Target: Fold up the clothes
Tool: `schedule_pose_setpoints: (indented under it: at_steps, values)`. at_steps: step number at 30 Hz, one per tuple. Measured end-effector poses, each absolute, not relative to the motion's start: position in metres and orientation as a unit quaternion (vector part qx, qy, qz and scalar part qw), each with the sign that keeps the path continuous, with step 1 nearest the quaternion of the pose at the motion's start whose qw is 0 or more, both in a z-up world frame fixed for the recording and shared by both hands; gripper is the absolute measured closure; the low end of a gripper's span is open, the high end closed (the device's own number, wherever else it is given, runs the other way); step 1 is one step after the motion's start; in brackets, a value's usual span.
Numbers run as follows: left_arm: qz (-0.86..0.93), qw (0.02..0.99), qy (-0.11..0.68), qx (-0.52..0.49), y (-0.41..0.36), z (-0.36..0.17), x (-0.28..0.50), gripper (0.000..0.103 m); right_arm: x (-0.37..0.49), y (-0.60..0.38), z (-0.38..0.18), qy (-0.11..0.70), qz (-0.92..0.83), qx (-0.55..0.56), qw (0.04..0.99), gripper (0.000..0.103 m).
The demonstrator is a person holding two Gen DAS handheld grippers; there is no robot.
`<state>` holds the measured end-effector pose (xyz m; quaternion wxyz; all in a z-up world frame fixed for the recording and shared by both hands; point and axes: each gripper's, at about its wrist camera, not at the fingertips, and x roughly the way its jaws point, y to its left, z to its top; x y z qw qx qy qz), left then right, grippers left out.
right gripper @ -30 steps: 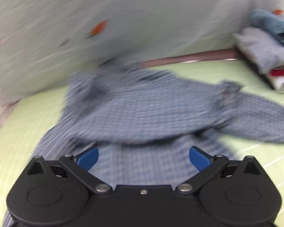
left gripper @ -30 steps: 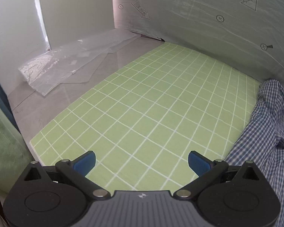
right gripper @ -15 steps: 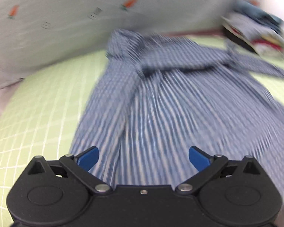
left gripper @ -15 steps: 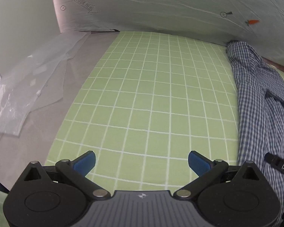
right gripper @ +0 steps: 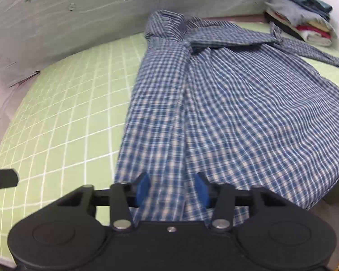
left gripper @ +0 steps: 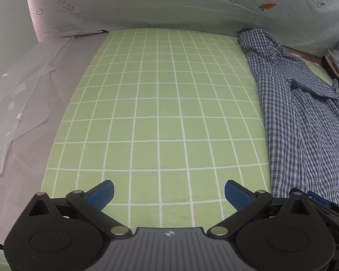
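A blue-and-white checked shirt (right gripper: 226,103) lies spread and rumpled on the green grid mat (right gripper: 63,117), collar toward the back wall, hem toward me. It also shows at the right of the left wrist view (left gripper: 305,117). My right gripper (right gripper: 171,188) sits over the shirt's near hem, its blue fingers (right gripper: 142,187) partly closed with a fold of cloth between them. My left gripper (left gripper: 169,194) is open and empty above the bare mat (left gripper: 158,113), left of the shirt.
A stack of folded clothes (right gripper: 302,15) sits at the far right corner. A white sheet with carrot prints (left gripper: 192,2) forms the back wall. Clear plastic sheeting (left gripper: 18,99) lies on the grey surface left of the mat. The mat's near right edge drops off.
The right gripper's fingers have narrowed from wide open onto the shirt's hem as it came closer. The left gripper has swung right, bringing the shirt more into view.
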<state>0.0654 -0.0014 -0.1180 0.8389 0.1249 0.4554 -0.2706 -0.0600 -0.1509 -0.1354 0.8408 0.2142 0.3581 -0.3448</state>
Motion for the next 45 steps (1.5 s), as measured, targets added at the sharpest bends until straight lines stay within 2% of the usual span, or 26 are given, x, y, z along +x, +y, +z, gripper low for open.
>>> schedule_pose_setpoints:
  at_steps: [1, 3, 5, 14, 22, 26, 31, 34, 37, 39, 40, 45]
  values:
    - [-0.272, 0.838, 0.455, 0.126, -0.002, -0.119, 0.065, 0.000, -0.060, -0.151, -0.135, 0.356, -0.342, 0.213, 0.843, 0.078]
    - [-0.274, 0.838, 0.455, 0.125, -0.002, -0.119, 0.062, 0.000, -0.061, -0.151, -0.133, 0.353, -0.338, 0.210, 0.847, 0.095]
    - [-0.272, 0.839, 0.454, 0.122, -0.003, -0.118, 0.061, 0.000, -0.062, -0.152, -0.131, 0.349, -0.337, 0.206, 0.850, 0.101]
    - [-0.263, 0.842, 0.456, 0.117, -0.026, -0.117, 0.049, 0.000, -0.073, -0.173, -0.114, 0.332, -0.342, 0.187, 0.859, 0.102]
    - [-0.274, 0.833, 0.465, 0.122, -0.087, -0.120, 0.006, 0.000, -0.117, -0.218, -0.086, 0.310, -0.345, 0.150, 0.873, 0.103]
    - [-0.277, 0.827, 0.469, 0.137, -0.120, -0.124, -0.024, 0.000, -0.139, -0.251, -0.081, 0.315, -0.344, 0.129, 0.875, 0.103]
    - [-0.264, 0.821, 0.482, 0.154, -0.153, -0.133, -0.049, 0.000, -0.152, -0.292, -0.105, 0.362, -0.329, 0.121, 0.864, 0.103]
    - [-0.240, 0.823, 0.490, 0.157, -0.170, -0.137, -0.057, 0.000, -0.151, -0.310, -0.129, 0.408, -0.300, 0.120, 0.854, 0.101]
    - [-0.211, 0.831, 0.493, 0.148, -0.183, -0.137, -0.062, 0.000, -0.154, -0.325, -0.134, 0.421, -0.264, 0.126, 0.858, 0.093]
    - [-0.189, 0.837, 0.494, 0.140, -0.192, -0.136, -0.064, 0.000, -0.157, -0.337, -0.125, 0.414, -0.245, 0.120, 0.869, 0.075]
    - [-0.179, 0.840, 0.494, 0.136, -0.195, -0.136, -0.065, 0.000, -0.159, -0.344, -0.119, 0.406, -0.237, 0.117, 0.874, 0.072]
    - [-0.156, 0.846, 0.492, 0.130, -0.207, -0.132, -0.068, 0.000, -0.169, -0.391, -0.102, 0.384, -0.255, 0.138, 0.877, 0.068]
